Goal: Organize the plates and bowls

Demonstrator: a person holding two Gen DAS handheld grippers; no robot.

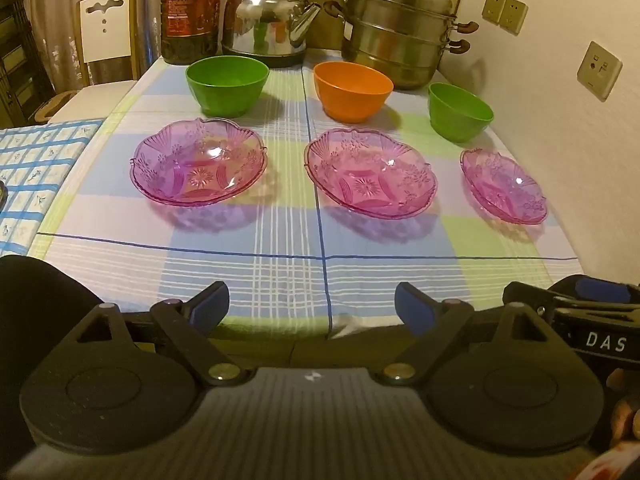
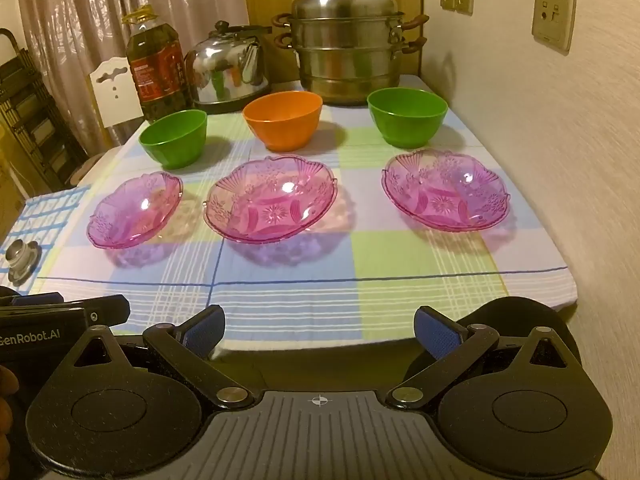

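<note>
Tabletop (image 1: 280,280) carries everything untouched: three purple plates (image 1: 370,172) across mid-frame, three bowls (image 1: 352,90) in a row above them, so sorting looks not yet begun. Next comes reaching forward to a plate rim. Left gripper (image 1: 312,306) and right gripper (image 2: 318,326) hover low in frame, tilted downward, jaws spread, empty.

A home dining corner: checked tablecloth (image 1: 280,248), kettle (image 1: 264,20), steamer pot (image 1: 400,28), curtains (image 2: 80,8).
</note>
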